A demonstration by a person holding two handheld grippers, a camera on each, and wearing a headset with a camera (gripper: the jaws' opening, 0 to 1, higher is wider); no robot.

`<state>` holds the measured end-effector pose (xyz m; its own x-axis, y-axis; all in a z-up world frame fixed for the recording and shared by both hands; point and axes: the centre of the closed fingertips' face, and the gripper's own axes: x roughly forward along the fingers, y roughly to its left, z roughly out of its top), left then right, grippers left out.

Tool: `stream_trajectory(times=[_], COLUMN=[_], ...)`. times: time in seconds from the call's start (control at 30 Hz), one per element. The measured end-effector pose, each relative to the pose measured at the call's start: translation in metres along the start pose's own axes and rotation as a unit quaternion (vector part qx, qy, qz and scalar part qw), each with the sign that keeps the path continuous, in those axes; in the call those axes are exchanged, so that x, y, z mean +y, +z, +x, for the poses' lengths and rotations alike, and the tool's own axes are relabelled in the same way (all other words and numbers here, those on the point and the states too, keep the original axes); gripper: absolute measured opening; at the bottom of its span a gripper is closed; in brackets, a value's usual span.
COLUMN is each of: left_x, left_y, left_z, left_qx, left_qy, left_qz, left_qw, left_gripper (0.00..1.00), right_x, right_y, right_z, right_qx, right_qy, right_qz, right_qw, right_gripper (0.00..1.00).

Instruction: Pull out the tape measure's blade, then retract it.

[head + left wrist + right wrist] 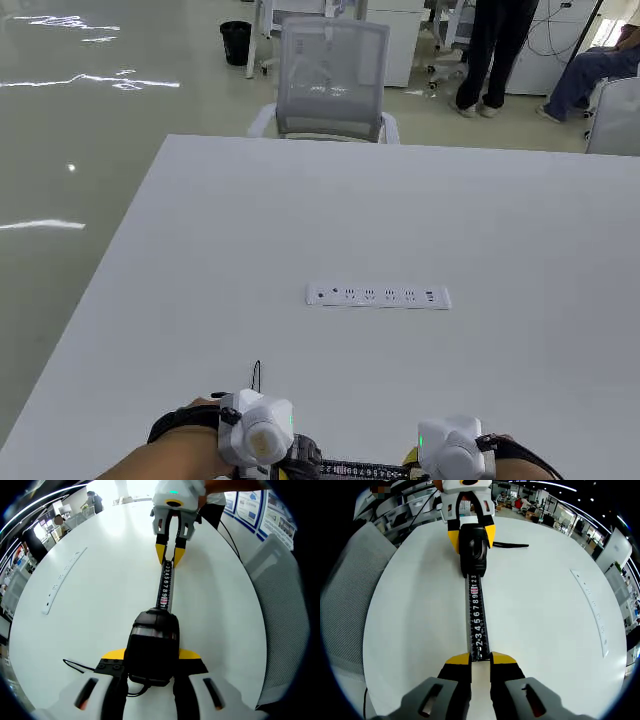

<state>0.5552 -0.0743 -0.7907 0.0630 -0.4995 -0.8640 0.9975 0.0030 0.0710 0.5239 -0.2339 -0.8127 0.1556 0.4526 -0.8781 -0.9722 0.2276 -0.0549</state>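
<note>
Head view: a white table (200,300) carries a flat white power strip (378,296); well on the near side of that strip, at the table's front edge, the left gripper (285,452) has its jaws round a black tape measure case (302,458); a black numbered blade (358,469) runs from the case flat across to the right gripper (415,462), which lies nearer the strip's right end; how wide either pair of jaws stands is hard to read from here; a grey mesh chair (332,80) is far beyond the strip, past the table's far edge.

Left gripper view: the left gripper (152,655) has its yellow-tipped jaws spread as wide as the black tape measure case (154,647) and clamped on its two sides; the black numbered blade (165,587) runs straight out over the table to the right gripper (170,555), whose yellow tips are pinched close on the blade's end; the power strip (62,580) lies well off to one side of the blade; a thin black cord (75,665) trails on the table on the strip's side of the case.

Right gripper view: the right gripper (480,659) has its jaws nearly together, nipping the blade's end; the blade (476,615) leads to the case (474,550), gripped by the left gripper (470,532); the strip (592,610) lies well apart.
</note>
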Motion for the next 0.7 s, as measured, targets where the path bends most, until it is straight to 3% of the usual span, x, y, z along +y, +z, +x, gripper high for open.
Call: stream_trajectory(times=[0.7], left_x=[0.0], left_y=[0.0], left_z=[0.0], left_qx=[-0.001], left_qy=[-0.002], left_qz=[-0.002], left_qw=[1.0], left_gripper=[0.3], right_x=[-0.002], right_y=[-0.012], right_z=[-0.001], right_qx=[0.003], right_qy=[0.0], right_qz=[0.004], right_qw=[1.0], right_gripper=[0.11])
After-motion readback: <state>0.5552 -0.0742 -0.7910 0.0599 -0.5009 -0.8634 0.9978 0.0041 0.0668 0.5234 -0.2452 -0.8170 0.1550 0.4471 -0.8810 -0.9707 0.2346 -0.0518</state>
